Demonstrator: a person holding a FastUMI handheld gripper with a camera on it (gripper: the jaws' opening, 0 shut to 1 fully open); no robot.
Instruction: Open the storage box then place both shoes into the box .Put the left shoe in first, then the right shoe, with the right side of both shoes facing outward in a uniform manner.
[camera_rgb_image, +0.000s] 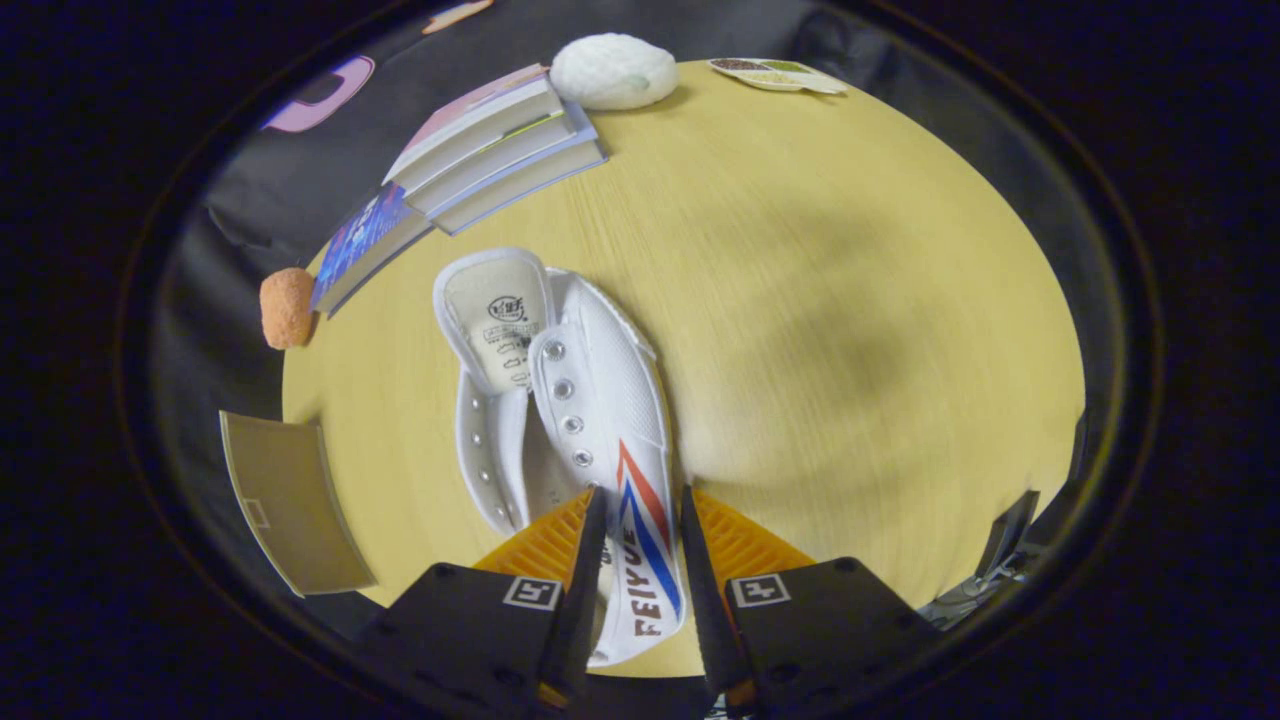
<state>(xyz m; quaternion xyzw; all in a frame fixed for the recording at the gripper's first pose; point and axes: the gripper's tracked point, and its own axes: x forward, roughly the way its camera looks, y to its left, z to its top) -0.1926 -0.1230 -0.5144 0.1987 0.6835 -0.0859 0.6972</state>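
The fingers (636, 500) are closing on the side wall of the white shoe (590, 400), which is lying near the middle of the tabletop (850, 300). Books (480, 150) are sitting at its far edge.

Pale wooden table (850, 300) before black cloth wall (230, 230)

Even overhead light on the desk (850, 250), with a soft broad shadow at its centre; strong fisheye curvature toward the rim; wood grain slightly motion-blurred; periphery dim
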